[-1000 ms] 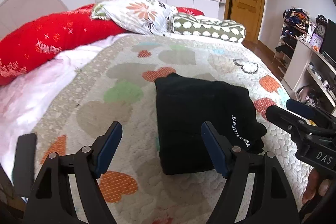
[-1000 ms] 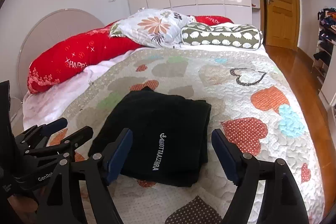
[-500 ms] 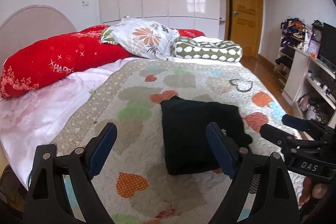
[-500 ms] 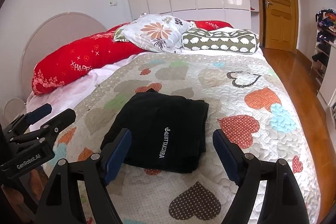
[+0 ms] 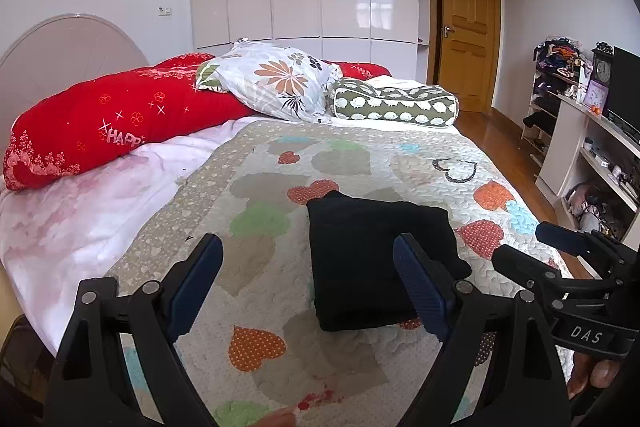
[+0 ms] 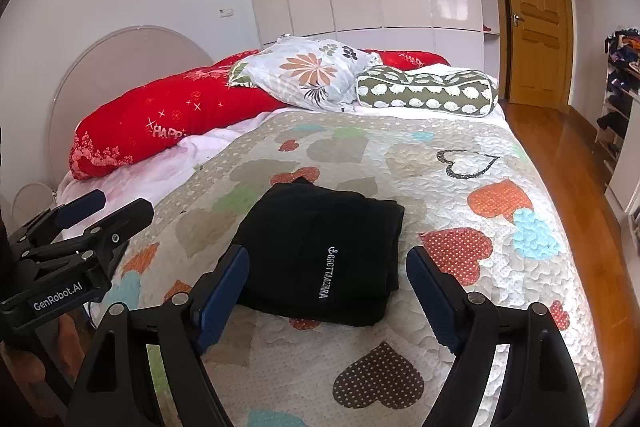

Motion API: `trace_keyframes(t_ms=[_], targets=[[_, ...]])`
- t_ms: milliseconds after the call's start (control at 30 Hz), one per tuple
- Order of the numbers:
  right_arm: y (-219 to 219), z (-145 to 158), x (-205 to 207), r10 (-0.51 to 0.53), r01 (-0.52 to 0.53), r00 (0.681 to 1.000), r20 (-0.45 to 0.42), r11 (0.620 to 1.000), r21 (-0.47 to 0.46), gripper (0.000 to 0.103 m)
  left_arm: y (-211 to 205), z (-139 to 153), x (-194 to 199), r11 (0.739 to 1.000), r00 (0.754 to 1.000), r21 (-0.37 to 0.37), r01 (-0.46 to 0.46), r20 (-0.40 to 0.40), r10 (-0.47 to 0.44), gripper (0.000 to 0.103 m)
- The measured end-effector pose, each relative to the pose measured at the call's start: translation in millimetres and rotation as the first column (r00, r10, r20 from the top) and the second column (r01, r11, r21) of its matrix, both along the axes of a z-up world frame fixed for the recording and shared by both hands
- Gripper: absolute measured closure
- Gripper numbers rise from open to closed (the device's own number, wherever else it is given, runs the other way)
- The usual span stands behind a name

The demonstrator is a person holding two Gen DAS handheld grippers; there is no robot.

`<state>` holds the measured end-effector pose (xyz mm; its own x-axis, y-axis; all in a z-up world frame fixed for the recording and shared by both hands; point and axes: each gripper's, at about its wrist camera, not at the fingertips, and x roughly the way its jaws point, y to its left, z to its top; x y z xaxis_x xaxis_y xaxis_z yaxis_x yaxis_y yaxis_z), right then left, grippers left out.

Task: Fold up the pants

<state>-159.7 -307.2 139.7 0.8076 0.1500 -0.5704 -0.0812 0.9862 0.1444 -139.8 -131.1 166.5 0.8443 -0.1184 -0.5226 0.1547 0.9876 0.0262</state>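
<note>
- The black pants (image 6: pixel 320 251) are lying as a compact folded rectangle on the heart-print quilt (image 6: pixel 460 187), near the bed's foot — by the look of it, the folding is finished.
- The left gripper (image 5: pixel 308 279) is hanging above the quilt, jaws having just been opening, nothing between them.
- The right gripper (image 6: pixel 328 291) is hovering over the bundle's near edge, jaws spread wide and empty, judged clear of the cloth.
- Open quilt is surrounding the bundle on every side; the red pillow (image 5: pixel 120 119) and floral pillow (image 5: pixel 276 83) are sitting well apart at the headboard.

pants (image 5: pixel 372 259) partly behind tongs' finger, bed (image 5: pixel 404 155) foot cut off
</note>
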Motion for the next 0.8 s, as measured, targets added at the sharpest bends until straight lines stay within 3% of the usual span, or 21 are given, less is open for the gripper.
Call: trace_keyframes(t_ms=[800], targets=[[0.7,-10.3,4.8,0.016,-0.015,1.0,-0.027,1.0,0.005,0.021,-4.5,-4.0,6.3,1.0,0.999,-0.001,0.017,-0.027,-0.017,0.015]])
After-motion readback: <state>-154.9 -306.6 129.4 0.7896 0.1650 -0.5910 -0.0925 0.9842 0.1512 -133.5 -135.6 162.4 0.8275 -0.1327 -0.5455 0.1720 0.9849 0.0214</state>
